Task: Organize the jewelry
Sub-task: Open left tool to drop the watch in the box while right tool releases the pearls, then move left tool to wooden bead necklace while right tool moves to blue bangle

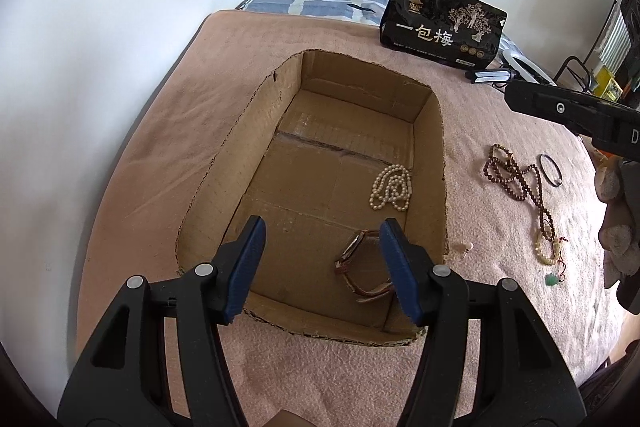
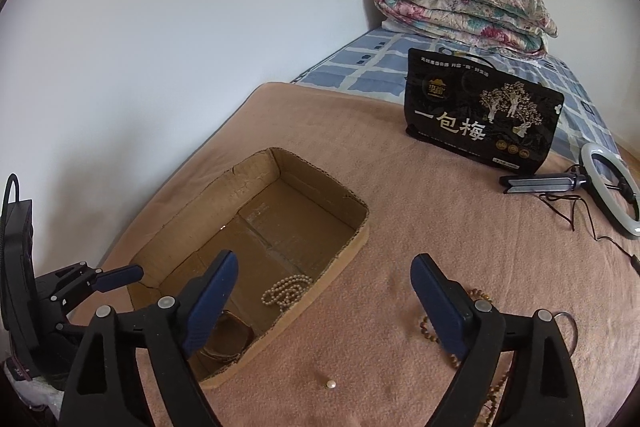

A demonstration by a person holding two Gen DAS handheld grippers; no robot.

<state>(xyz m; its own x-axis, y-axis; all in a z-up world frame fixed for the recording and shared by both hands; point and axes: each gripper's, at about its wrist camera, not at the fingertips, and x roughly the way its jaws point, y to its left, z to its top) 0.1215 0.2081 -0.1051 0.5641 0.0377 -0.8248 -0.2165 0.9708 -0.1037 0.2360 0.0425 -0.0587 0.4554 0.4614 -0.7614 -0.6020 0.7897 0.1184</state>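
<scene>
Pink blanket (image 2: pixel 400 195) on bed by white wall (image 2: pixel 160 47), cardboard box (image 2: pixel 352 247), left gripper (image 1: pixel 320 263) and right gripper (image 2: pixel 324 303) fingers apart, empty

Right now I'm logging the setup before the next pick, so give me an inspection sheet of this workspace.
Surface: pink blanket over the bed.
Job's things: cardboard box holds pearl necklace and watch; brown bead strand, dark ring, yellow bead bracelet, loose pearl lie outside on the blanket.
Clutter: black snack bag, ring light.
Grippers: left tool open, empty; right tool open, empty.
Cables: thin cord from the ring light.
Surroundings: white wall, folded quilt.
</scene>
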